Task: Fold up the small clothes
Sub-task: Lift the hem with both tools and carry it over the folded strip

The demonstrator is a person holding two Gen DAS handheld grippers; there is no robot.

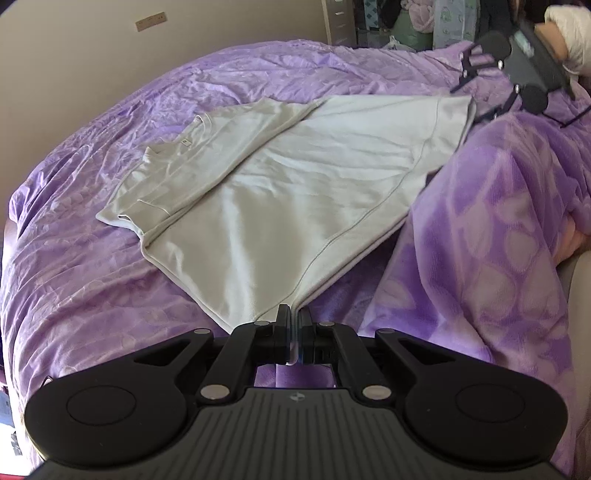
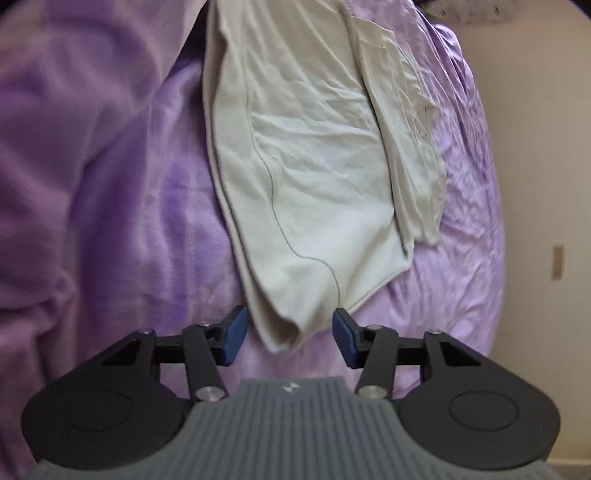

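A pale grey T-shirt (image 1: 295,177) lies partly folded on a purple bedspread (image 1: 92,288), one side and its sleeve turned over the body. My left gripper (image 1: 294,325) is shut on the shirt's near corner, which is pulled taut into the pads. In the right wrist view the same T-shirt (image 2: 314,166) stretches away from me. My right gripper (image 2: 290,334) stands open, its blue pads (image 2: 232,338) on either side of the shirt's other corner without pressing it. The right gripper (image 1: 467,88) also shows at the shirt's far edge in the left wrist view, held by a hand in a white sleeve (image 1: 569,33).
A fluffy purple blanket (image 1: 498,240) is heaped along the shirt's right side, and the blanket (image 2: 92,166) fills the left of the right wrist view. A beige wall (image 2: 546,147) borders the bed. Clutter and furniture (image 1: 406,22) stand beyond the bed's far side.
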